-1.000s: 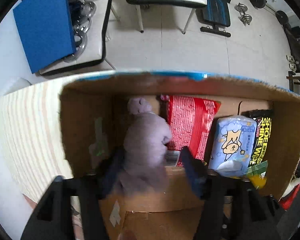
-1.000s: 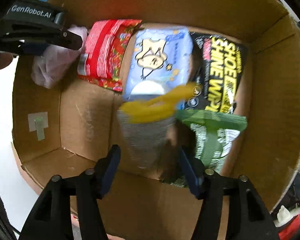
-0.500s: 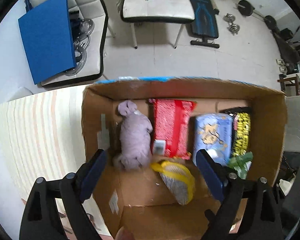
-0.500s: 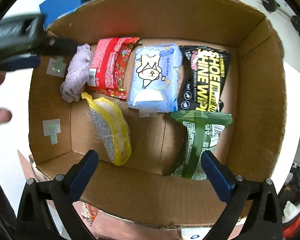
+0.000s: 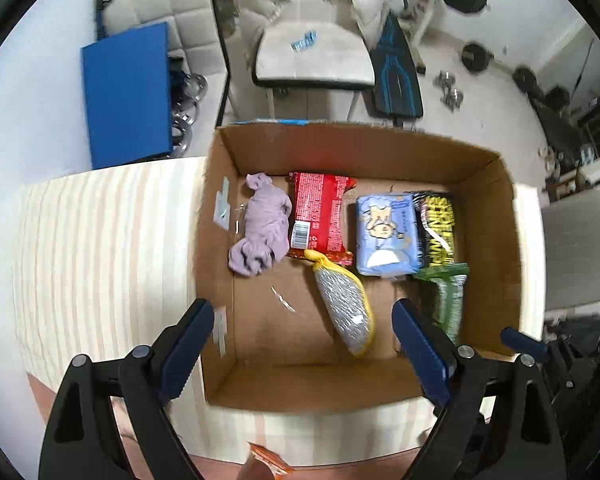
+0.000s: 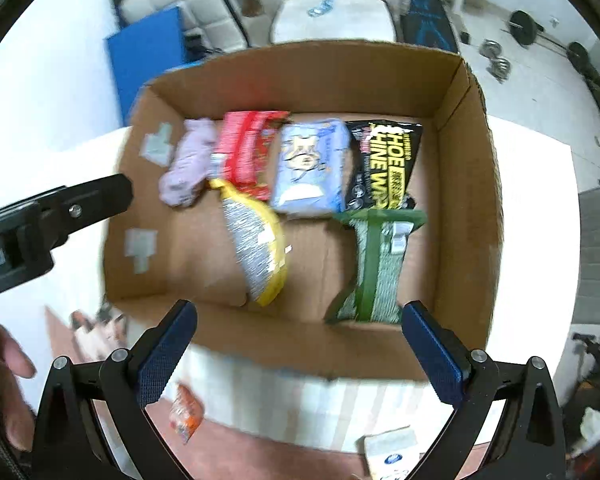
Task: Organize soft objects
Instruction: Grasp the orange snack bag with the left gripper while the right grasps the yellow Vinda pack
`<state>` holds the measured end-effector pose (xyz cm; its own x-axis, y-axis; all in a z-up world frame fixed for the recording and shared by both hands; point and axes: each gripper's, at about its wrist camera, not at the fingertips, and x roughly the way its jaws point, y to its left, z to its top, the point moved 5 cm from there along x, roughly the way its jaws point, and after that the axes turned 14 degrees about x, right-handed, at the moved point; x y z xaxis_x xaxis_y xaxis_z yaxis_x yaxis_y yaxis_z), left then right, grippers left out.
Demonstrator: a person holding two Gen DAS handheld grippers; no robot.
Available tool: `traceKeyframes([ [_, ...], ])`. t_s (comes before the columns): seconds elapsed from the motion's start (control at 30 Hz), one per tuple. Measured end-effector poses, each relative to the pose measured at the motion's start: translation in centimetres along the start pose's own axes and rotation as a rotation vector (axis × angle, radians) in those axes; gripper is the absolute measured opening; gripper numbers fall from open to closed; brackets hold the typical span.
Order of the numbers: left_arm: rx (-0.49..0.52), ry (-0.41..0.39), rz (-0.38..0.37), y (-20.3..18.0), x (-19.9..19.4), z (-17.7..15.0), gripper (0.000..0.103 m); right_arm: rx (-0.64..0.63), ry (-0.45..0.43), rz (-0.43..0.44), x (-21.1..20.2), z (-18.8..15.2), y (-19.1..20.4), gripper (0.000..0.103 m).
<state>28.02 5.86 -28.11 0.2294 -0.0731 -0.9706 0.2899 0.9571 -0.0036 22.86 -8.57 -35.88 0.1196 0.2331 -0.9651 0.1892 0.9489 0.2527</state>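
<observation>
An open cardboard box (image 5: pixel 496 216) (image 6: pixel 464 184) sits on a pale striped table. Inside lie a lilac cloth (image 5: pixel 260 226) (image 6: pixel 188 164), a red packet (image 5: pixel 320 216) (image 6: pixel 246 148), a blue wipes pack (image 5: pixel 386 236) (image 6: pixel 312 164), a black shoe-shine pack (image 5: pixel 438 228) (image 6: pixel 386 160), a yellow-edged scrub pad (image 5: pixel 346 308) (image 6: pixel 256 244) and a green-banded pad (image 5: pixel 444 300) (image 6: pixel 374 268). My left gripper (image 5: pixel 302 344) is open and empty above the box's near left. My right gripper (image 6: pixel 300 344) is open and empty above the near wall.
The striped table top (image 5: pixel 100 248) extends left of the box. An orange packet (image 6: pixel 186 416) and a white pack (image 6: pixel 392 452) lie below the table edge. Chairs (image 5: pixel 312 56), a blue board (image 5: pixel 126 92) and dumbbells (image 5: pixel 450 88) stand on the floor behind.
Both grippers let go, opened wide and pulled up and back from the box. The lilac cloth and the yellow-edged scrub pad now lie on the box floor.
</observation>
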Motion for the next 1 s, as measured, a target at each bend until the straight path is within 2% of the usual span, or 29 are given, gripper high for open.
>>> traceKeyframes([
  [0.13, 0.007, -0.078, 0.055, -1.6, -3.5, -4.5, 0.091, -0.057, -0.036, 0.036, -3.7, -4.3, -2.0, 0.103],
  [0.23, 0.013, -0.045, 0.068, -3.2, -3.6, -10.3, 0.091, -0.049, -0.034, -0.030, -3.7, -8.9, -5.9, 0.103],
  [0.27, 0.012, -0.019, 0.070, -3.6, -3.0, -12.3, 0.091, -0.044, -0.016, -0.059, -3.0, -10.5, -7.4, 0.103],
  [0.37, -0.028, 0.132, 0.069, -4.1, 1.5, -19.5, 0.091, 0.010, 0.079, -0.127, 0.7, -15.1, -12.1, 0.103],
  [0.43, -0.074, 0.217, 0.030, -4.0, 4.6, -23.2, 0.091, 0.052, 0.146, -0.147, 3.6, -17.8, -14.7, 0.103],
  [0.53, -0.117, 0.304, -0.008, -3.4, 8.8, -27.4, 0.091, 0.113, 0.186, -0.130, 5.9, -19.8, -16.5, 0.103],
  [0.63, -0.169, 0.345, -0.044, -2.4, 11.5, -28.9, 0.088, 0.135, 0.201, -0.115, 7.5, -20.6, -17.0, 0.103],
  [0.7, -0.176, 0.358, -0.076, -2.0, 12.9, -28.7, 0.088, 0.144, 0.214, -0.127, 8.6, -20.7, -17.1, 0.103],
  [0.83, -0.178, 0.391, -0.086, -1.3, 15.5, -28.1, 0.085, 0.149, 0.251, -0.156, 10.8, -20.8, -17.3, 0.099],
  [0.87, -0.182, 0.396, -0.094, -1.3, 16.0, -28.0, 0.076, 0.152, 0.262, -0.163, 11.2, -20.9, -17.3, 0.092],
  [0.93, -0.165, 0.390, -0.087, -1.5, 16.0, -27.3, 0.069, 0.165, 0.295, -0.161, 12.0, -21.1, -17.3, 0.084],
  [1.0, -0.148, 0.391, -0.067, -1.8, 16.0, -26.8, 0.051, 0.150, 0.278, -0.177, 12.0, -21.1, -16.9, 0.076],
])
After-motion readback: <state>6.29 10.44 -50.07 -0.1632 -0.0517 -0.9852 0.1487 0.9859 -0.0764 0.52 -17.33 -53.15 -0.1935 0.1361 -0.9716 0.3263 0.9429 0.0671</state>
